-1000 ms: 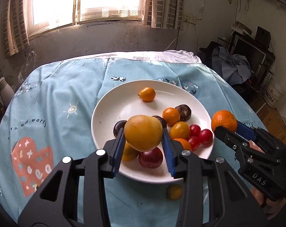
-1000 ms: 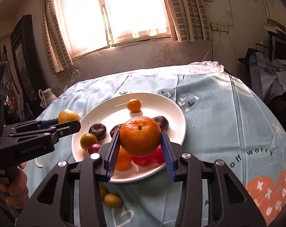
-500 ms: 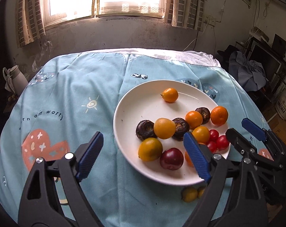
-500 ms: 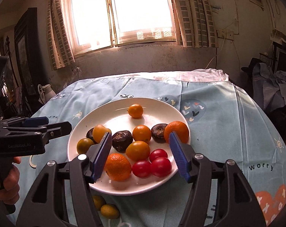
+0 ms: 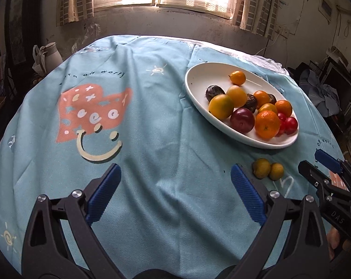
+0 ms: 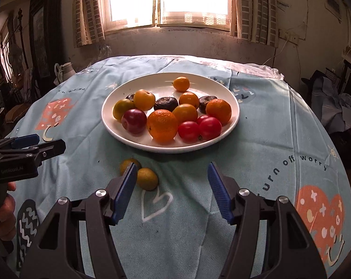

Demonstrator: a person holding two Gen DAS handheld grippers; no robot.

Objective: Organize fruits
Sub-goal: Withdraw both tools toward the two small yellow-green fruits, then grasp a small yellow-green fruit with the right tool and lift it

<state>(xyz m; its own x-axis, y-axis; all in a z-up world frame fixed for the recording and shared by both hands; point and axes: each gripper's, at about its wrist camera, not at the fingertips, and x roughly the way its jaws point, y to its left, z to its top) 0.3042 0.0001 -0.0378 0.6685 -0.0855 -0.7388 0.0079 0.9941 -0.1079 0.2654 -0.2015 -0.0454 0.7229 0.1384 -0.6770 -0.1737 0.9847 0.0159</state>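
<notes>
Here my left gripper (image 5: 174, 194) hangs over bare blue tablecloth (image 5: 166, 153) on the bench, its jaws spread wide with nothing between them. My right gripper (image 6: 172, 191) is likewise released, jaws apart and empty, low over the cloth just short of the white plate (image 6: 228, 96).

The plate carries nearly all the fruit. Nearest my right gripper on it sits a large orange (image 6: 162, 126), with a dark red plum (image 6: 134, 121) touching its left side and three red cherry tomatoes (image 6: 210, 128) huddled at its right. A second orange (image 6: 218, 111) rests by the plate's right rim. Behind these lie yellow-orange fruits (image 6: 144, 99) and dark, wrinkled ones (image 6: 166, 103), packed close together. One small orange kumquat (image 6: 181, 83) lies alone at the plate's far side, apart from the cluster.

Two small yellow-green fruits (image 6: 147, 178) are off the plate, on the cloth just in front of its near rim, touching each other; one is partly hidden behind my right gripper's left jaw.
</notes>
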